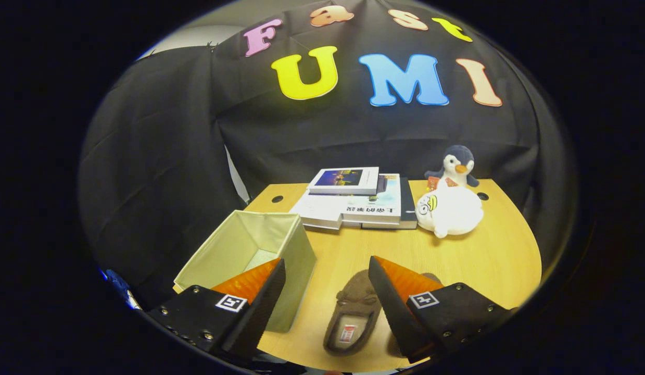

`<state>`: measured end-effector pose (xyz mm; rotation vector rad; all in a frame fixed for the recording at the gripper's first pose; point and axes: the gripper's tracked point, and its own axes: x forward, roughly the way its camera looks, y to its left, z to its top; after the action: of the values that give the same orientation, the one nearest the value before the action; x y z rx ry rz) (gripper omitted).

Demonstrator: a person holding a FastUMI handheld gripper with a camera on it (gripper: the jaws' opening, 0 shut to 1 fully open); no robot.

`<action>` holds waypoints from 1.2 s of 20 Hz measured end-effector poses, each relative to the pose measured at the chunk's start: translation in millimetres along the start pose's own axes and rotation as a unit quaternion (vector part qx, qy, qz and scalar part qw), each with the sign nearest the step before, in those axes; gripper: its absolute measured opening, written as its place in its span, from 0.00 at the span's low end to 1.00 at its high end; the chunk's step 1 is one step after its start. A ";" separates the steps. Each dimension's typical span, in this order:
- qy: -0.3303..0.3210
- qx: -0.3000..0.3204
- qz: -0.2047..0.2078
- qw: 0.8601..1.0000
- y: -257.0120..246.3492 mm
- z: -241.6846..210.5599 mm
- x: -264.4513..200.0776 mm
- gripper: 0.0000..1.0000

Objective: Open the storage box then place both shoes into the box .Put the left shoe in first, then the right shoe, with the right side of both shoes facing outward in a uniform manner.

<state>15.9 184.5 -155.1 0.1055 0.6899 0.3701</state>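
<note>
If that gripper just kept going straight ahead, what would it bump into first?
Most likely the brown slipper, which lies between the open gripper's fingers and just ahead. Beyond it is bare table, then the stacked books; depth is hard to judge.

The gripper hangs with its fingers spread wide over the near edge of the pale wooden table. A brown suede slipper lies between them, a second one mostly hidden behind the right finger. The open beige fabric box stands left of the slippers. Beyond lies a stack of books, with a white plush toy to its right and a plush penguin behind that
</note>
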 end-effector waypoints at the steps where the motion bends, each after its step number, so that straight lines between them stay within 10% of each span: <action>1: 0.007 0.003 -0.005 1.000 -6.3 -6.4 3.1 0.98; 24: 0.174 0.023 -0.065 0.982 -68.6 -155.5 48.2 0.89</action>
<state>-28.8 134.3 -318.5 0.0381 1.0464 0.2481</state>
